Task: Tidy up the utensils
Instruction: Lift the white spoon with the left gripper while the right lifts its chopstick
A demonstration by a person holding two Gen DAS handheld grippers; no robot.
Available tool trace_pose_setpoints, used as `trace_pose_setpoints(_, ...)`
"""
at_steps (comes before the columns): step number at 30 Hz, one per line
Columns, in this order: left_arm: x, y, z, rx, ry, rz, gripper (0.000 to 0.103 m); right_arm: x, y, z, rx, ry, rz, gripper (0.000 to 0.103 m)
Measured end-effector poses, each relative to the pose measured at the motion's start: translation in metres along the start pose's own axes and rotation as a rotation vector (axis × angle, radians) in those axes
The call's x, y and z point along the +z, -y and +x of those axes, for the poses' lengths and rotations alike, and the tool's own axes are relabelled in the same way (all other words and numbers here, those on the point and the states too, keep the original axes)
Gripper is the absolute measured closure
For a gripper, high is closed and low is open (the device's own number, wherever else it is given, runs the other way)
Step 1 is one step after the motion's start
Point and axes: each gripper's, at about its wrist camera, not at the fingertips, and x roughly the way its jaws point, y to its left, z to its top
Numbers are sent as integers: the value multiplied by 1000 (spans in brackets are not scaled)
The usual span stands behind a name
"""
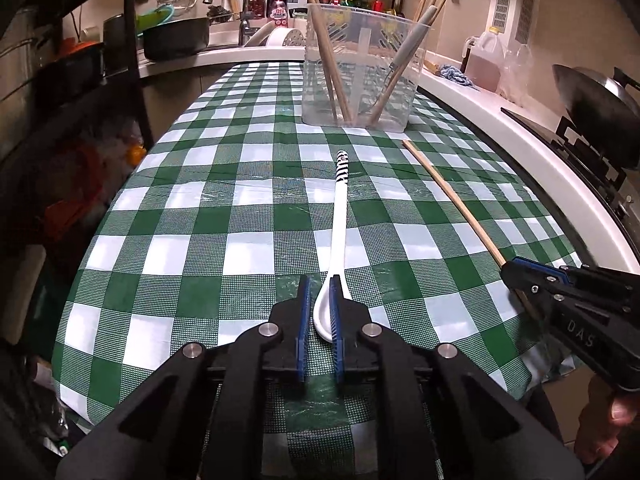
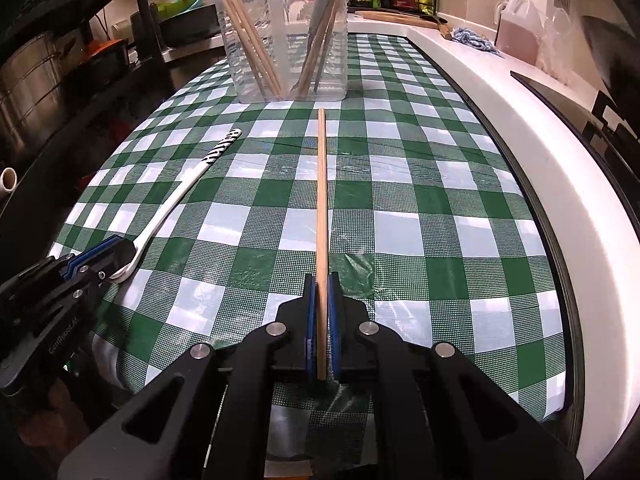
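Note:
A white long-handled spoon (image 1: pixel 338 224) with a black-striped handle end lies on the green checked tablecloth (image 1: pixel 200 216). My left gripper (image 1: pixel 320 284) is shut on its bowl. The spoon also shows in the right wrist view (image 2: pixel 180 192), with the left gripper (image 2: pixel 108 254) on its bowl. My right gripper (image 2: pixel 322 280) is shut on the near end of a wooden chopstick (image 2: pixel 322 200) that points at the clear plastic holder (image 2: pixel 280 40). The chopstick (image 1: pixel 452 196) and right gripper (image 1: pixel 516 272) show in the left wrist view. The holder (image 1: pixel 360 64) contains several chopsticks and a grey-handled utensil.
A white counter (image 2: pixel 540 128) runs along the table's right side with an oil jug (image 2: pixel 520 28), a blue cloth (image 2: pixel 476 40) and a wok (image 1: pixel 596 96) on a stove. A sink with a dark pan (image 1: pixel 176 38) is behind. A dark shelf rack (image 2: pixel 60 60) stands left.

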Motion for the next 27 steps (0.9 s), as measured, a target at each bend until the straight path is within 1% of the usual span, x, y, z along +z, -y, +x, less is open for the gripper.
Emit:
trace_pose_setpoints(17, -3, 5, -2, 14, 20, 41, 93, -1, -4, 0, -23, 11, -21, 96)
trace_pose_setpoints(21, -4, 5, -2, 9, 20, 39, 95, -1, -5, -1, -30, 16, -28, 97)
trace_pose_setpoints(24, -3, 5, -4, 2, 23, 34, 96, 1, -8, -12, -42, 70, -47, 97)
trace_pose_setpoints(27, -1, 5, -10, 18, 49, 45, 96, 4, -12, -21, -52, 113, -79, 97)
